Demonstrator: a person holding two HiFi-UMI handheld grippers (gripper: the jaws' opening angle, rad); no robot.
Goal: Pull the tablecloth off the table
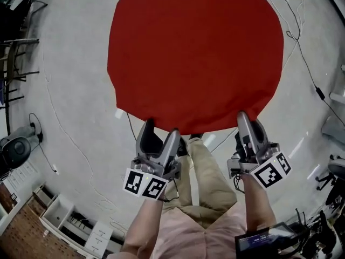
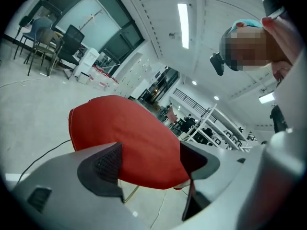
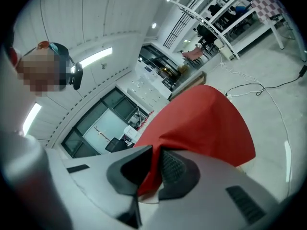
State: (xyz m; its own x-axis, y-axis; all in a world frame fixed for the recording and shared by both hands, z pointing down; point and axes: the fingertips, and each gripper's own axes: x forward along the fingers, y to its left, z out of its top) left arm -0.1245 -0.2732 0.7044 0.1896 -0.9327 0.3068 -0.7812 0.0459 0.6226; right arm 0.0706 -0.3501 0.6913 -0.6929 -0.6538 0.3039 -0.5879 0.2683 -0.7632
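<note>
Our head view alone takes in the whole round red tablecloth point(image 1: 194, 53), lying smooth over the table, its near hem hanging toward us. Only the right gripper view shows the right gripper point(image 3: 154, 169) clamped on a bunched fold of that hem. The left gripper point(image 2: 151, 162) holds its jaws wide apart at the hem, pressing nothing.

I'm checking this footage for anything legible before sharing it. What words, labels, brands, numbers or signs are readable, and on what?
No text can be read in any view.
Left marker cube and right marker cube: black-and-white square patterns only, no letters.
Device screen at the head view's bottom right: print too small and blurred to read.
Red tablecloth: plain, no print.
</note>
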